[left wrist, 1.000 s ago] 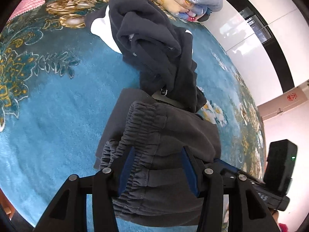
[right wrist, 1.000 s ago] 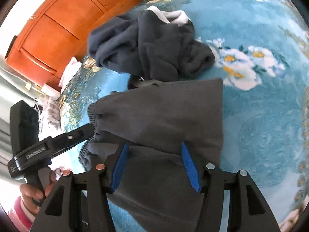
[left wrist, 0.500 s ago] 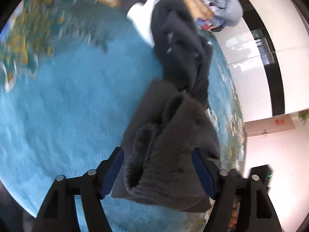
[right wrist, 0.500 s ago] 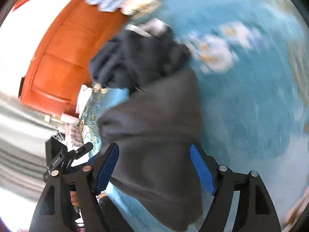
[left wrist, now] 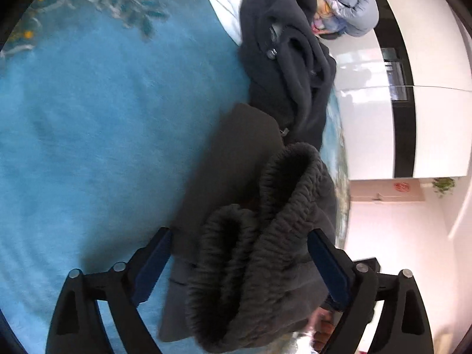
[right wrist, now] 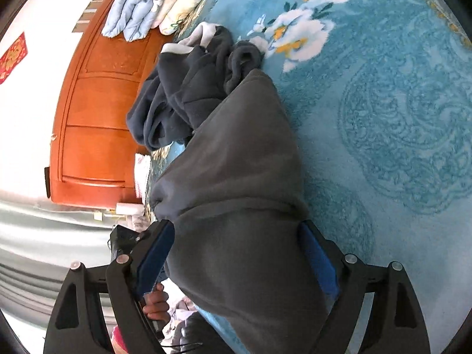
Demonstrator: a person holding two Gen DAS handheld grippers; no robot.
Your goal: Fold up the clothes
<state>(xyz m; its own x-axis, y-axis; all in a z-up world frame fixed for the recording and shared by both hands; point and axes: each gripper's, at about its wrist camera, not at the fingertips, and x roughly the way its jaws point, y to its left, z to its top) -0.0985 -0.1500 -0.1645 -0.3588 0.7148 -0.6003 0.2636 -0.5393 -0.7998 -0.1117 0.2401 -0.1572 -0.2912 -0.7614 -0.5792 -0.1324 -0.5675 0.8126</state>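
Note:
Grey sweatpants (left wrist: 253, 236) lie folded on the blue floral carpet (left wrist: 103, 135). Their ribbed elastic waistband is bunched between the fingers of my left gripper (left wrist: 239, 265), whose jaws stand wide apart. In the right wrist view the smooth grey leg fabric (right wrist: 242, 194) fills the gap of my right gripper (right wrist: 236, 262), whose jaws are also wide apart. I cannot tell whether either gripper touches the cloth. A crumpled dark navy garment with white lining (left wrist: 289, 59) (right wrist: 188, 88) lies just beyond the pants.
Folded quilts (right wrist: 138, 6) (left wrist: 345, 3) are stacked past the dark garment. An orange wooden cabinet (right wrist: 97, 118) stands at the carpet's edge. A white wall with black trim (left wrist: 404, 88) is at the right. A hand (right wrist: 156, 303) holds the other gripper's handle.
Both grippers' jaws have opened wider. Both cameras rolled and swung. The pants' waistband is now more bunched up in the left wrist view.

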